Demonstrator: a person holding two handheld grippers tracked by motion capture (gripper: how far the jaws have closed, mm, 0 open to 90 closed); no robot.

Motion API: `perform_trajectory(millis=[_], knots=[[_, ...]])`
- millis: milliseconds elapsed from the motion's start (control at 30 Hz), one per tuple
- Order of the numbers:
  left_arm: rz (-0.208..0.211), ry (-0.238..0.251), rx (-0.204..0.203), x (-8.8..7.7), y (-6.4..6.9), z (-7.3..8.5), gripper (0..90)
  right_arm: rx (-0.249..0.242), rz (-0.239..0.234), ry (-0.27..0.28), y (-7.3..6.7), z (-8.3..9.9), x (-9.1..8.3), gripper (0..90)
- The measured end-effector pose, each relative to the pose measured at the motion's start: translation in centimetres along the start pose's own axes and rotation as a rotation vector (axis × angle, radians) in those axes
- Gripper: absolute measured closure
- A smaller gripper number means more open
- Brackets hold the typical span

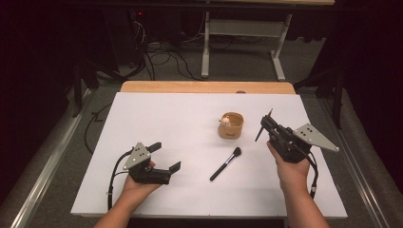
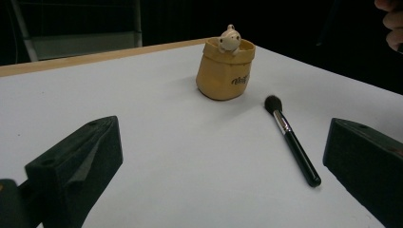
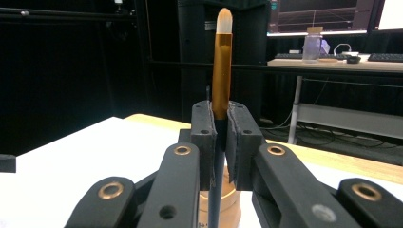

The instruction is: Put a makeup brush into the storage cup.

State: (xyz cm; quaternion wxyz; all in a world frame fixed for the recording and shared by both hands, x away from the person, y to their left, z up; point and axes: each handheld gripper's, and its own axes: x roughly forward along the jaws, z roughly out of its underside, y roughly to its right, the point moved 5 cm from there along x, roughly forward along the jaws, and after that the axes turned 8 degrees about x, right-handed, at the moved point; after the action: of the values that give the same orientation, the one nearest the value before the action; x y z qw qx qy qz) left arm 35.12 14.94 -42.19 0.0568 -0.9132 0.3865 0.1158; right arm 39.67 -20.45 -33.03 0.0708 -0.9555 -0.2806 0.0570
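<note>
Right gripper view showed the thin brush (image 3: 221, 71) clamped upright between the two black jaws of the right gripper (image 3: 220, 142) — its dark handle ran down through the grip, a gold collar rose above it, and a small pale tip topped it. Just beyond and below the jaws stood the tan pot (image 3: 223, 202), so the brush was held in the air close over it, not yet inside.

From the high view, the same brush (image 1: 264, 124) showed as a dark sliver poking up and down from the right gripper (image 1: 269, 127), just to the right of the pot (image 1: 231, 126). A little pale figure peeked over the pot's rim. By my judgement the work was about half begun: one brush was picked up and waiting to go in, and nothing else stood in the pot as far as could be seen.

The second brush — the powder brush (image 1: 226, 164) with a black handle, silver collar and dark fluffy head — lay flat on the white table (image 1: 180, 118), between the two hands, untouched. The left gripper (image 1: 164, 157) rested near the front edge with its jaws wide apart and empty; through them the powder brush (image 2: 291, 138) and pot (image 2: 225, 71) lay ahead, well apart from its pads
</note>
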Motion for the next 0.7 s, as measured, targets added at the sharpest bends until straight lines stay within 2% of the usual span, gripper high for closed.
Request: perform_trajectory(millis=[600,700], knots=[[0.011,-0.003,-0.001,0.1,0.1,0.0,0.0,-0.033,0.025,-0.034,-0.5,-1.0,2.8,85.3],[0.012,-0.001,-0.002,0.0,0.1,0.0,0.0,-0.025,0.026,-0.034,-0.5,-1.1,3.2,85.3]])
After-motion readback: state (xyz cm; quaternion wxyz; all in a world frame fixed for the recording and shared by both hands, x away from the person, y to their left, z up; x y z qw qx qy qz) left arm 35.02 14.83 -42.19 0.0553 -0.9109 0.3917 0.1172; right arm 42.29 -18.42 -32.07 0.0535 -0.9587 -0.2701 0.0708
